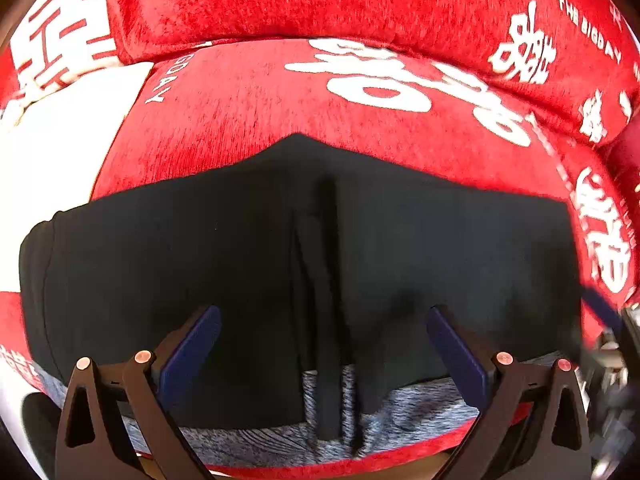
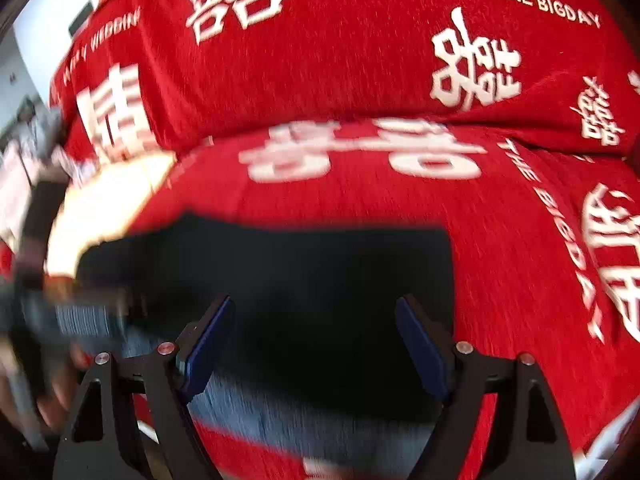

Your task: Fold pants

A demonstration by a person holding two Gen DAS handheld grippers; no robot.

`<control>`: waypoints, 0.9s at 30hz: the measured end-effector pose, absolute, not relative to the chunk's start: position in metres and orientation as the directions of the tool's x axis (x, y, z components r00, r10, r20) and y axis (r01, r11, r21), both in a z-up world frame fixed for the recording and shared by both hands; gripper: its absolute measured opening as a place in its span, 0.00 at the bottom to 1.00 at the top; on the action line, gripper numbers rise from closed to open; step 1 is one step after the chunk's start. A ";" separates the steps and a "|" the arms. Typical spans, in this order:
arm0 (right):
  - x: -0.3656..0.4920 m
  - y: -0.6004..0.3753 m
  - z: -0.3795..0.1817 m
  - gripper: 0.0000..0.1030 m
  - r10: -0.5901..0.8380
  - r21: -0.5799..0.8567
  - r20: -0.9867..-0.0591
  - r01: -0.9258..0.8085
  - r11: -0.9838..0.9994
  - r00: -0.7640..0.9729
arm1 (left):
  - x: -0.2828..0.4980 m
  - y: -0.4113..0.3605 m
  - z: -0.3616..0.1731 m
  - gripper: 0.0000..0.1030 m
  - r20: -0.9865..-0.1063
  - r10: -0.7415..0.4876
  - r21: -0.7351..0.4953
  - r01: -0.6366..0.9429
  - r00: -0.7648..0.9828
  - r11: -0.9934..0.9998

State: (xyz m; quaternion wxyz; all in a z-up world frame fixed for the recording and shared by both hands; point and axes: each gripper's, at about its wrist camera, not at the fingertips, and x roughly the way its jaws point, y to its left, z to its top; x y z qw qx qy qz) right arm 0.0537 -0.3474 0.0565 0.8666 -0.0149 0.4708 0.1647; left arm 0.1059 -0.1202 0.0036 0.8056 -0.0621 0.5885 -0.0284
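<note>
Black pants lie spread flat on a red seat cushion, with a grey heathered waistband at the near edge and a dark centre seam running away from me. My left gripper is open above the waistband area, its blue pads on either side of the seam, holding nothing. In the right wrist view the black pants fill the lower middle, motion-blurred, with the grey band near. My right gripper is open over the pants, empty. The right gripper shows at the left wrist view's right edge.
The red sofa cover has white printed characters and "THE BIGDAY" text. A red back cushion rises behind the seat. A white panel of the cover lies to the left. Blurred room clutter shows at far left.
</note>
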 end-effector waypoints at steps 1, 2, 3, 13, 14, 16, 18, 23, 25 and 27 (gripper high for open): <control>0.043 -0.346 0.050 0.82 0.269 0.124 -0.826 -0.306 0.944 0.496 | 0.106 -0.123 -0.005 1.00 -0.955 -0.090 -0.099 -0.019 0.283 0.995; 0.035 -0.345 0.046 0.82 0.263 0.115 -0.829 -0.310 0.944 0.494 | 0.106 -0.125 -0.016 1.00 -0.963 -0.081 -0.087 -0.012 0.257 0.996; 0.026 -0.342 0.036 0.82 0.248 0.094 -0.839 -0.320 0.943 0.484 | 0.102 -0.124 -0.014 1.00 -0.951 -0.088 -0.099 -0.021 0.297 0.995; 0.012 -0.325 0.030 0.83 0.174 0.018 -0.860 -0.311 0.950 0.481 | 0.061 -0.109 -0.012 1.00 -0.953 -0.099 -0.098 0.018 0.288 0.995; 0.014 -0.321 0.025 0.83 0.146 -0.005 -0.875 -0.310 0.951 0.461 | 0.058 -0.108 -0.011 1.00 -0.944 -0.106 -0.104 0.024 0.312 0.994; 0.010 -0.313 0.039 0.84 0.159 -0.005 -0.863 -0.323 0.946 0.480 | 0.055 -0.105 -0.004 1.00 -0.946 -0.106 -0.106 0.015 0.306 0.994; 0.007 -0.309 0.054 0.84 0.206 0.035 -0.838 -0.328 0.944 0.505 | 0.047 -0.097 0.007 1.00 -0.932 -0.117 -0.123 0.003 0.344 0.992; 0.018 -0.296 0.047 0.97 0.133 -0.015 -0.813 -0.249 0.968 0.567 | 0.042 -0.071 -0.009 1.00 -0.945 -0.043 -0.059 -0.041 0.325 0.997; 0.029 -0.282 0.016 0.99 0.068 -0.067 -0.869 -0.253 0.965 0.490 | 0.039 -0.058 -0.015 1.00 -0.942 -0.059 -0.075 -0.038 0.332 0.996; 0.022 -0.266 0.019 1.00 0.010 -0.166 -0.838 -0.272 0.948 0.545 | 0.028 -0.047 -0.003 1.00 -0.930 -0.061 -0.088 -0.060 0.363 0.994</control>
